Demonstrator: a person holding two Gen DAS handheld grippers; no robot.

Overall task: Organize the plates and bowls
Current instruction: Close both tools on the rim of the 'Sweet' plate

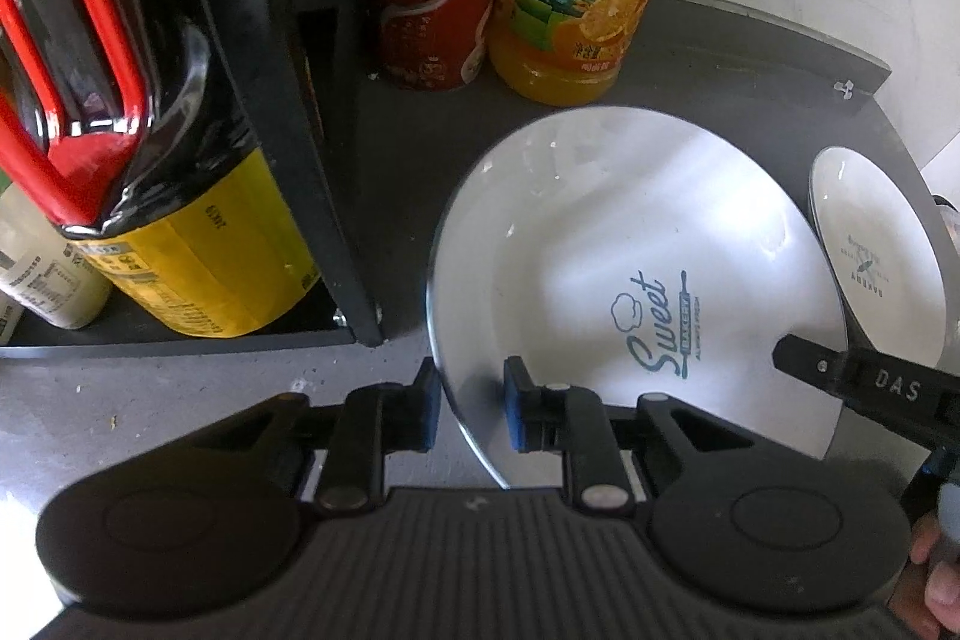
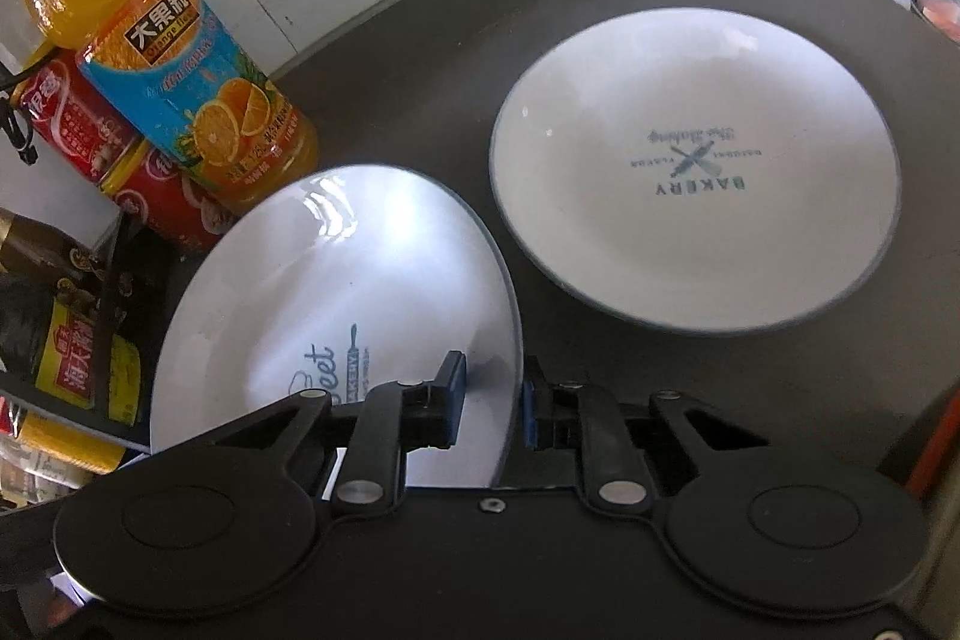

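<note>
On the dark tabletop (image 2: 750,400), two white plates lie side by side. The "Sweet" plate (image 1: 630,250) is tilted, its near edge raised, and is gripped at two points on its rim. The left gripper (image 1: 471,400) straddles the near-left rim, one blue pad (image 1: 515,403) on the plate's upper face and the other beneath the rim; the jaws are clamped on the plate. The right gripper (image 2: 493,400) is clamped on the same plate's right rim, one finger over the face, one outside the edge. The "Bakery" plate (image 2: 696,172) lies flat to the right, just beside the tilted plate. Behind the plates stand an orange juice bottle (image 2: 180,64) and two stacked red cans (image 1: 435,10). A black rack (image 1: 336,160) at left holds a large dark bottle (image 1: 180,190).
</note>
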